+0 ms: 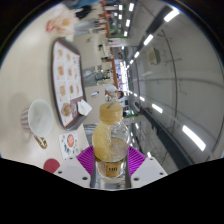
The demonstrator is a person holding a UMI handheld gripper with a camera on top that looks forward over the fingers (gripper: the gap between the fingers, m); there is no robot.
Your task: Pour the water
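The gripper (110, 160) is clamped on a clear plastic bottle (110, 135) of amber liquid, upright, beside a white mug (38, 118).

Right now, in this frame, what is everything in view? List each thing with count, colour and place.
clear plastic bottle of yellowish liquid: one, orange cap, upright between the tongs' fingers.
white ceramic cup: one, white, on the table well to the side of the bottle.
picture menu board: one, pale with food photos, flat on the table beyond the cup.
small printed card: one, white with red, beside the bottle.
ceiling strip lights: several, white, overhead.
tongs: one pair, magenta pads pressed on both sides of the bottle.
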